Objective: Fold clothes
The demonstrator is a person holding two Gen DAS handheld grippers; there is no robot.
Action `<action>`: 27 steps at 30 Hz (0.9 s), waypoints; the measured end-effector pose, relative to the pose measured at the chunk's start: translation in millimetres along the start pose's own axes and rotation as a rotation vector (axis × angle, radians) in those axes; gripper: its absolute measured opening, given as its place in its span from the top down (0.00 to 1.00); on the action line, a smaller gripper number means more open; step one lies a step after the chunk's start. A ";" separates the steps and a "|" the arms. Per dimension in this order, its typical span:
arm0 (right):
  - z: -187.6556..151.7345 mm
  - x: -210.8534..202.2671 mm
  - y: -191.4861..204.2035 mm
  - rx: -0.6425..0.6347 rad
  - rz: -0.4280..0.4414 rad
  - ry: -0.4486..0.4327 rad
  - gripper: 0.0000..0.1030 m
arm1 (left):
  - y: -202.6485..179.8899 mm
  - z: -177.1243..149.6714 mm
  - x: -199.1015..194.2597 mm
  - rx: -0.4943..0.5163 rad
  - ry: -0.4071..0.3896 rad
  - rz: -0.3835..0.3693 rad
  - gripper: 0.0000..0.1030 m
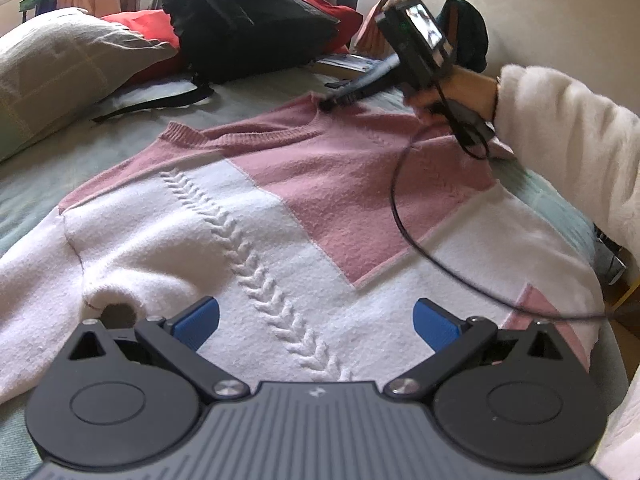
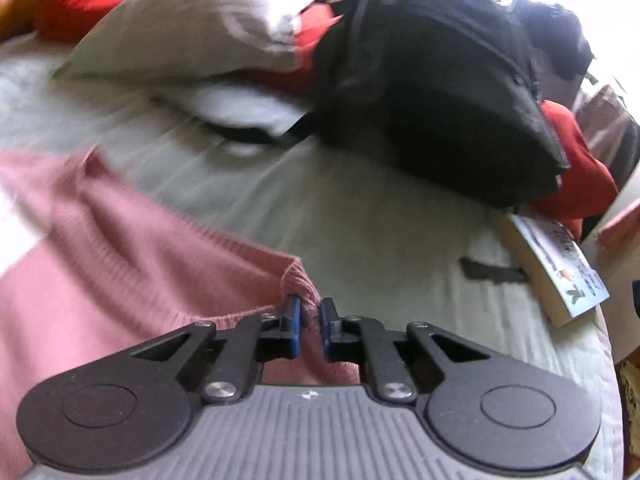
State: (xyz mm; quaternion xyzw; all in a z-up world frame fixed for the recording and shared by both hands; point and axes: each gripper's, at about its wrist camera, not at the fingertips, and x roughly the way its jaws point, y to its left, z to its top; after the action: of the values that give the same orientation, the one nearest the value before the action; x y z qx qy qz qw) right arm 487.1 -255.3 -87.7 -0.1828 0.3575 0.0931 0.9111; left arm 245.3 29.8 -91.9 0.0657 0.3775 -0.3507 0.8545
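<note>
Fuzzy knit sweater point(image 1: 280, 208), matt black plastic left gripper point(image 1: 316, 320), matt cloth backpack point(image 1: 248, 16), glossy paper book point(image 2: 560, 264)

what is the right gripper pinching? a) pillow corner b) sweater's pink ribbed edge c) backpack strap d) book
b: the right gripper is shut on a bunch of the pink ribbed edge of the sweater; the backpack, pillow and book lie apart from it.
</note>
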 end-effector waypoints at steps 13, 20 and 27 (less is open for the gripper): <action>16.4 3.6 -1.3 0.090 0.062 -0.002 0.82 | 0.4 -0.7 -0.9 -0.004 0.002 0.011 0.01; 47.0 6.8 51.1 0.103 0.279 0.105 0.72 | 5.2 0.0 -0.8 -0.015 0.008 0.032 0.01; 62.8 61.2 86.2 0.107 0.263 0.093 0.68 | 14.6 -0.4 4.3 -0.046 0.033 0.048 0.01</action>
State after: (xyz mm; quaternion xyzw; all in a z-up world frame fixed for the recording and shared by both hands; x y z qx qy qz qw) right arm 544.5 -148.9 -110.1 -0.0896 0.4248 0.1840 0.8819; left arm 256.6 38.5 -97.4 0.0609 0.3979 -0.3200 0.8576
